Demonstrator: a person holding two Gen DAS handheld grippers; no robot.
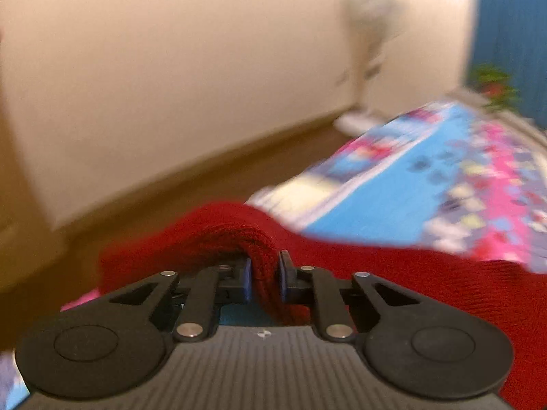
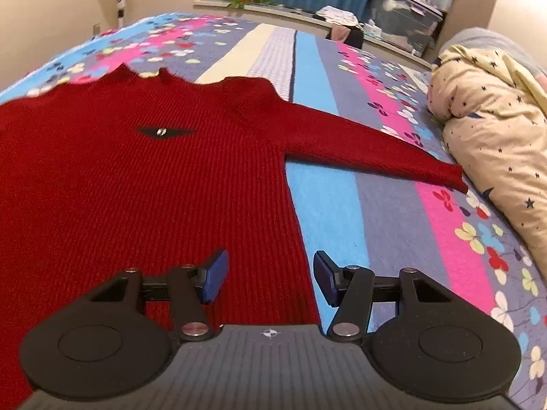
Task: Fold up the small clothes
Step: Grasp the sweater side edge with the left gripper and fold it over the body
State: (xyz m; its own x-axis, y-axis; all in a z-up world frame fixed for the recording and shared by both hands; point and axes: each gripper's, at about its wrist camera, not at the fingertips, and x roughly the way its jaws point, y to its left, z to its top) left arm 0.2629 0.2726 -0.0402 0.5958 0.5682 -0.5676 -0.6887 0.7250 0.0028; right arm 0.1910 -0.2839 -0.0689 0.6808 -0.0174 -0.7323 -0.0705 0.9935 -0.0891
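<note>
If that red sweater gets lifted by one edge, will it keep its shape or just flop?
Probably flop: the sweater is soft ribbed knit, already bunched into a fold between the left tool. Its sleeve lies limp on the bed, so it would likely dangle. Likely grippy, not slippery.

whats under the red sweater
The red sweater lies spread on the striped, flowered bedsheet, which shows all around it. Whatever else lies beneath its body is covered and cannot be seen.
</note>
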